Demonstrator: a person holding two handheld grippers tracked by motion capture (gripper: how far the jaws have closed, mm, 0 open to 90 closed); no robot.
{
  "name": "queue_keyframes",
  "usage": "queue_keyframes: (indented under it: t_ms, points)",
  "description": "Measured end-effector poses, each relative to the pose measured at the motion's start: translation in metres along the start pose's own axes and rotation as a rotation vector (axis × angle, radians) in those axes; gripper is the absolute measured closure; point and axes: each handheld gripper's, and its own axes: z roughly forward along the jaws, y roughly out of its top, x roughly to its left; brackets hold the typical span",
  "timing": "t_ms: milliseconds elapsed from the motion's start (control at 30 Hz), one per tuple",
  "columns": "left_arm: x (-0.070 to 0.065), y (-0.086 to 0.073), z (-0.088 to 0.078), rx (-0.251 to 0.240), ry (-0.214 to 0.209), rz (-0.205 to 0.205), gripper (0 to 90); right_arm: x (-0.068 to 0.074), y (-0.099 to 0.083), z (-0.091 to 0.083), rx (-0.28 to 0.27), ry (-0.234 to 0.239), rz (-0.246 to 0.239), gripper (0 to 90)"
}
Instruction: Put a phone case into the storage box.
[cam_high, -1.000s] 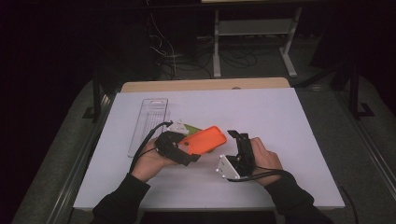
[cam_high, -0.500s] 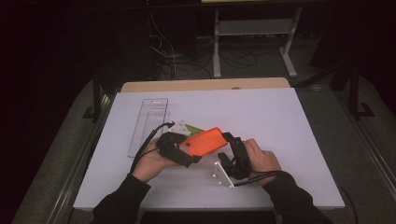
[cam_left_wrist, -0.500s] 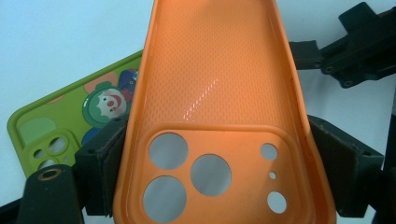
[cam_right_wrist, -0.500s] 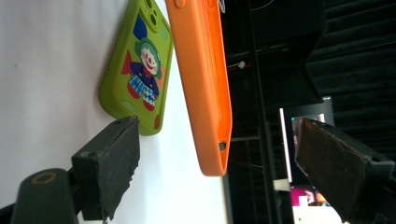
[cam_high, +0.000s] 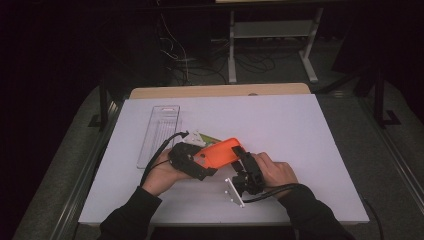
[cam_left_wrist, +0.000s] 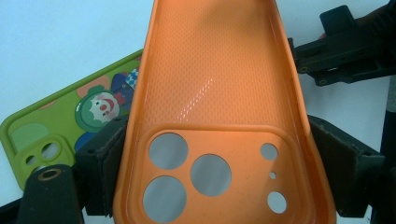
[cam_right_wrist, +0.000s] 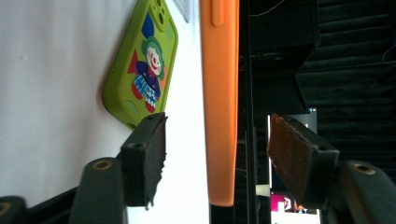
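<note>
An orange phone case (cam_high: 218, 152) is held above the white table, hollow side up, with round camera holes near the left gripper (cam_left_wrist: 212, 172). The left gripper (cam_high: 192, 161) is shut on the orange case across its width, its pads pressing both side walls. The case's far end (cam_right_wrist: 219, 93) stands edge-on between the right gripper's (cam_right_wrist: 215, 154) two pads, which are spread apart and not touching it. The right gripper (cam_high: 246, 167) is open, turned on its side. A green phone case with a clown picture (cam_left_wrist: 70, 121) lies flat on the table under the orange one (cam_right_wrist: 142, 65).
A clear plastic tray (cam_high: 160, 132) lies on the white table (cam_high: 300, 125) to the left of the hands. A wooden strip (cam_high: 220, 90) runs along the table's far edge. Dark floor, cables and a stand lie beyond.
The right gripper has moved left toward the orange case and now straddles its far end. The left gripper still holds the case in about the same place.
</note>
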Motion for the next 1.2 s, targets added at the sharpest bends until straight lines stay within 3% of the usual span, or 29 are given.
queue_keyframes:
  t_ms: [133,300,333,800,1200]
  points:
    - [-0.0029,0.0001,0.002,-0.015,-0.003,-0.023,15.9,0.0025,0.0022,-0.0004,0.008,0.018,-0.016,45.2]
    - [-0.003,0.0001,0.0024,-0.013,-0.005,-0.018,15.9,0.0036,0.0027,-0.0007,0.01,0.011,-0.033,54.6]
    - [-0.0019,0.0001,0.0017,0.003,-0.004,0.001,15.8,0.0036,0.0027,-0.0007,0.01,0.011,-0.034,55.9]
    - [-0.0026,0.0002,0.003,0.005,-0.011,0.002,15.8,0.0038,0.0029,-0.0014,0.007,0.029,-0.046,71.7]
    - [-0.0024,-0.0008,0.0042,0.01,-0.015,0.004,15.3,0.0034,0.0034,-0.0023,0.008,0.038,-0.059,77.6]
